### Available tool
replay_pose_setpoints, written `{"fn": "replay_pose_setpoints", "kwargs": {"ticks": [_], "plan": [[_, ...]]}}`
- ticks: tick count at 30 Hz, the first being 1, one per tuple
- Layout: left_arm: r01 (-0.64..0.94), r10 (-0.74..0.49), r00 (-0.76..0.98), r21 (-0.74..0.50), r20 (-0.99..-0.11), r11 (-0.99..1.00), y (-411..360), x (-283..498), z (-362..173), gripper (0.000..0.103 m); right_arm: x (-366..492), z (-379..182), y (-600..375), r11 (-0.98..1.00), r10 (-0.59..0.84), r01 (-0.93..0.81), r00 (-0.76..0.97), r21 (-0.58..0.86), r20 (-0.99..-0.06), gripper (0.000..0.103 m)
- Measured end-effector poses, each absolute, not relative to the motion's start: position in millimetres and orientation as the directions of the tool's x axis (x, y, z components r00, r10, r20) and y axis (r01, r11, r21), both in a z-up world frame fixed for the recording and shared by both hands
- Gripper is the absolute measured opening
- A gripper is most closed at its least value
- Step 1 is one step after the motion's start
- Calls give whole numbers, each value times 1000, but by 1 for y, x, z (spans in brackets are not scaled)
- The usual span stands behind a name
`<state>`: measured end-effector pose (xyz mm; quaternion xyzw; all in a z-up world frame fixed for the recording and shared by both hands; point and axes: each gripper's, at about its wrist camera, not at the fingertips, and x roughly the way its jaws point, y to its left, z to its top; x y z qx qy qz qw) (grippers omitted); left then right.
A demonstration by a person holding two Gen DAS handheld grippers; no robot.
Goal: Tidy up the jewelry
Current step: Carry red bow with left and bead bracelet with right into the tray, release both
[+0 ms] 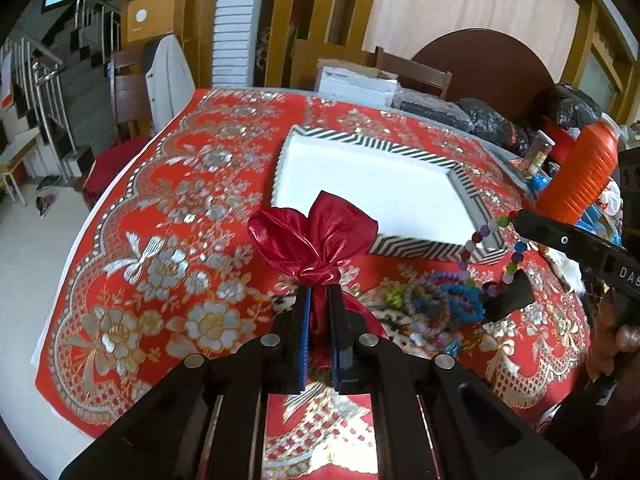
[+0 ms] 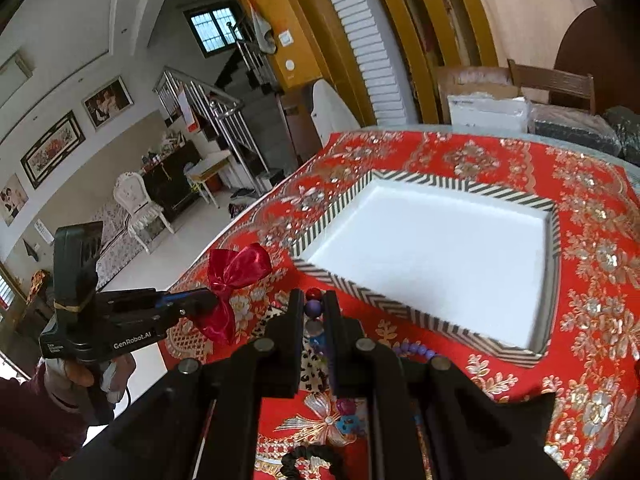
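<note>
Bead bracelet point(image 2: 313, 307) between right jaws (dangling), tray point(image 2: 424, 192) beyond

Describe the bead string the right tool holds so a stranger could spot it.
Start at the striped tray on the red tablecloth. At its near right corner, the right tool is shut on a bead string. Unlike the jewelry pile lying below, it hangs in the air as a loop of mixed-coloured round beads.

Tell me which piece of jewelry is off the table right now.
The multicolored bead bracelet, dangling from the right gripper. The other bracelets lie heaped on the tablecloth.
</note>
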<state>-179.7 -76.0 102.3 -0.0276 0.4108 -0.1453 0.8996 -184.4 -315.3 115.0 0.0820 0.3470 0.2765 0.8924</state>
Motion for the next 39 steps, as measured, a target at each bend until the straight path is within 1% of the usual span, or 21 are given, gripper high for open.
{"fn": "replay_pose_setpoints", "kwargs": {"ticks": [9,20,27,31,36,39], "plan": [[302,-309,633,-140,-710,943,-108,-157,111,0,-179,123,-348,875,483,-364,661,318,-574,10],[314,-292,637,-105,-713,943,-131,-108,112,0,-147,112,-377,914,403,-261,686,311,-606,10],[304,-269,621,-90,-736,948,-141,-76,98,0,-117,101,-378,920,384,-223,674,322,-631,10],[295,-270,595,-108,-757,949,-144,-56,84,0,-100,88,-378,916,391,-206,655,344,-647,10],[286,-266,562,-118,-783,951,-151,-33,64,0,-84,66,-386,926,360,-154,632,344,-686,10],[277,-261,540,-124,-800,953,-153,-23,51,0,-76,48,-397,942,313,-102,609,319,-729,10]]}}
